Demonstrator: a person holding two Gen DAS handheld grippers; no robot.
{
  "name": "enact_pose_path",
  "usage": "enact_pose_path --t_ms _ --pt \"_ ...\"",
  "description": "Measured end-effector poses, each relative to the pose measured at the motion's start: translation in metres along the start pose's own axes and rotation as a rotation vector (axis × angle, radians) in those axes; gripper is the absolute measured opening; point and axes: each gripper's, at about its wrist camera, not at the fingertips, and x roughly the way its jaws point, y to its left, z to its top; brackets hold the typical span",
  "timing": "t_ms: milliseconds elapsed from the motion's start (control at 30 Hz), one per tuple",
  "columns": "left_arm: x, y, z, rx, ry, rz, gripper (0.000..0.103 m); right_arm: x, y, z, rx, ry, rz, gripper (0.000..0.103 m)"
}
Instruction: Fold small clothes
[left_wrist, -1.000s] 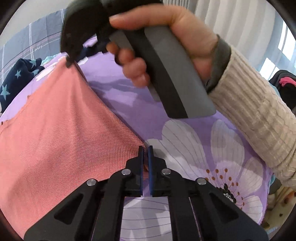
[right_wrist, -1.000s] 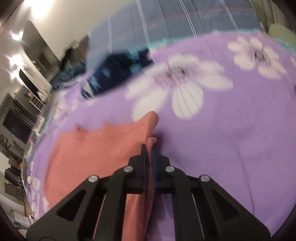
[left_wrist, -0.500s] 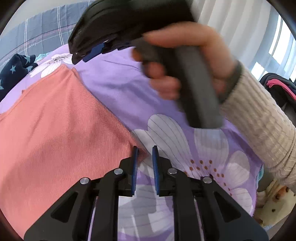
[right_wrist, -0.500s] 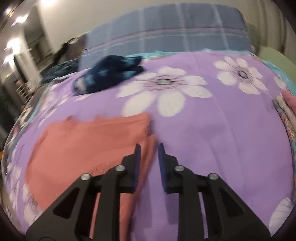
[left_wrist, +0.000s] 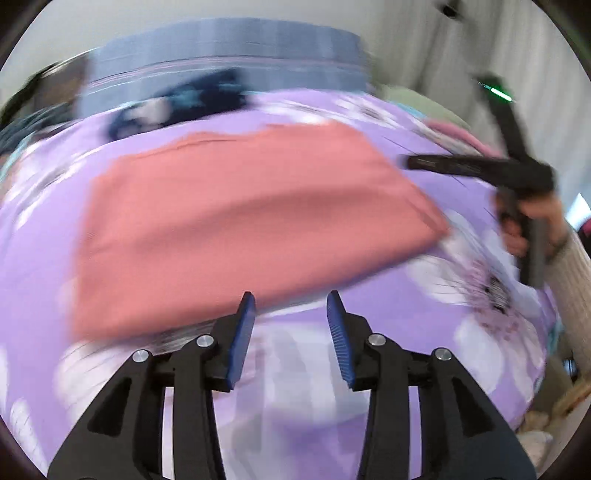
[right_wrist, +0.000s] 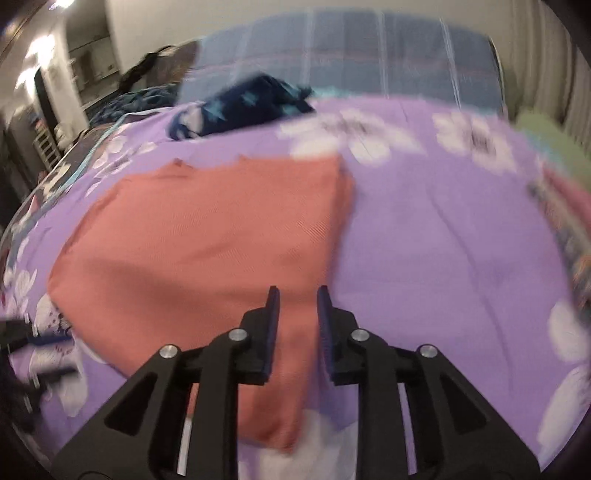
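Note:
A salmon-pink garment (left_wrist: 236, 229) lies flat and folded on the purple flowered bedspread (left_wrist: 303, 384); it also shows in the right wrist view (right_wrist: 207, 251). My left gripper (left_wrist: 291, 306) is open and empty, raised just in front of the garment's near edge. My right gripper (right_wrist: 295, 299) is open and empty above the garment's near right part. In the left wrist view the right gripper (left_wrist: 476, 166) shows at the right, held in a hand, beyond the garment's right corner. Both views are motion-blurred.
A dark blue star-patterned garment (right_wrist: 251, 103) lies at the far side of the bed, in front of a blue plaid pillow (right_wrist: 369, 62). A stack of folded clothes (right_wrist: 569, 221) sits at the right edge. The room's furniture shows at the far left.
Both grippers have let go of the pink garment, opened and pulled back and up. The garment now lies flat on the bedspread.

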Motion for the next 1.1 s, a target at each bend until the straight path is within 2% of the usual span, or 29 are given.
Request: enact_pose_path --t_ms 100,167,333,467,533,667,767,933,1000,1067,1100 --pt "-0.017 0.046 -0.011 -0.086 -0.033 0.102 0.041 -0.014 0.045 0.004 -0.095 -0.039 0.046 0.028" --pt "-0.025 0.073 -0.015 -0.142 -0.043 0.14 0.041 -0.02 0.083 -0.002 -0.181 -0.06 0.077 0.034" --pt "-0.047 0.123 -0.027 -0.208 -0.087 0.243 0.041 -0.011 0.197 -0.029 -0.439 -0.064 0.195 0.034" --pt "-0.055 0.158 -0.028 -0.269 -0.111 0.299 0.041 0.004 0.271 -0.046 -0.654 -0.078 0.203 0.039" --pt "-0.062 0.172 -0.034 -0.294 -0.121 0.313 0.041 0.009 0.292 -0.05 -0.694 -0.07 0.215 0.042" --pt "-0.058 0.192 -0.03 -0.324 -0.125 0.306 0.041 0.035 0.33 -0.052 -0.789 -0.071 0.166 0.047" --pt "-0.053 0.201 -0.024 -0.323 -0.124 0.304 0.041 0.055 0.34 -0.052 -0.823 -0.086 0.092 0.047" --pt "-0.041 0.214 -0.01 -0.303 -0.12 0.241 0.041 0.065 0.345 -0.049 -0.833 -0.135 0.01 0.047" --pt "-0.031 0.22 -0.001 -0.295 -0.105 0.221 0.041 0.067 0.349 -0.053 -0.865 -0.155 -0.01 0.043" --pt "-0.019 0.227 0.009 -0.302 -0.091 0.185 0.041 0.069 0.355 -0.058 -0.901 -0.166 -0.022 0.031" --pt "-0.012 0.23 0.014 -0.31 -0.083 0.154 0.041 0.071 0.358 -0.058 -0.912 -0.17 -0.028 0.029"
